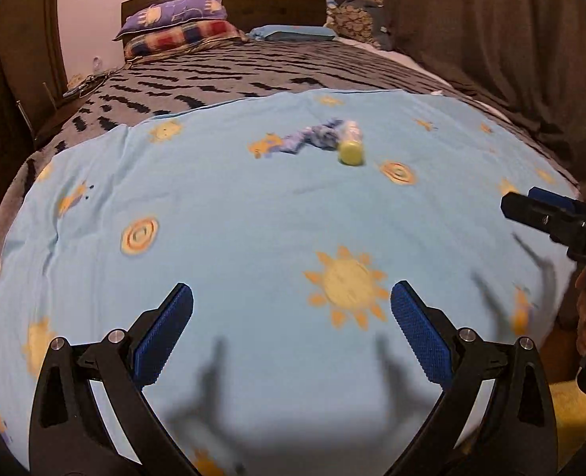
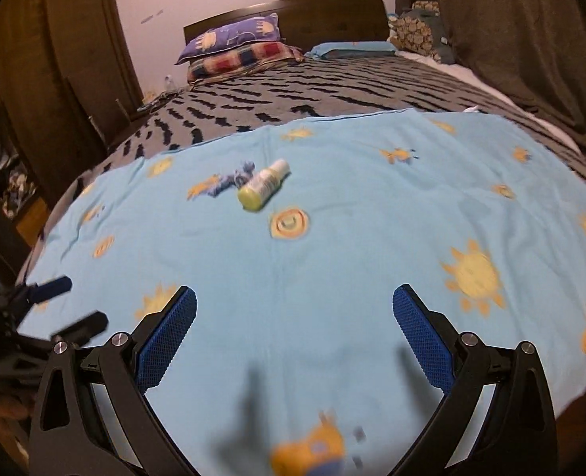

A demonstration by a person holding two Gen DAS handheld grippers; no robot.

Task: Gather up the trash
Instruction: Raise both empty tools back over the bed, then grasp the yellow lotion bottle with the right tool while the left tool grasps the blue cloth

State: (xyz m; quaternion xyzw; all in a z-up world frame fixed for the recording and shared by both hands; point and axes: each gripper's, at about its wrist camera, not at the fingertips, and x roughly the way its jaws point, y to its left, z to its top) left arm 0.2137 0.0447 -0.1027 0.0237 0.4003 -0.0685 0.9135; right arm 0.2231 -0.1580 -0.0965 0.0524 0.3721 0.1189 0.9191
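A small bottle with a yellow-green base (image 1: 350, 143) (image 2: 262, 185) lies on its side on the light blue sun-print sheet (image 1: 233, 206) (image 2: 352, 218). A crumpled blue and white wrapper (image 1: 313, 139) (image 2: 233, 178) lies just left of it, touching or nearly so. My left gripper (image 1: 292, 305) hovers open over the sheet's near part, well short of both items. My right gripper (image 2: 294, 305) is open too, with nothing between its blue pads, and the bottle is ahead and to its left. Each gripper shows at the other view's edge (image 1: 539, 208) (image 2: 67, 305).
The sheet covers the near part of a bed with a grey, black-patterned blanket (image 1: 233, 75) (image 2: 332, 87). Pillows (image 1: 174, 23) (image 2: 237, 47) lean on the dark headboard. Brown curtains (image 1: 491, 39) hang on the right, and a dark wardrobe (image 2: 55, 79) stands left.
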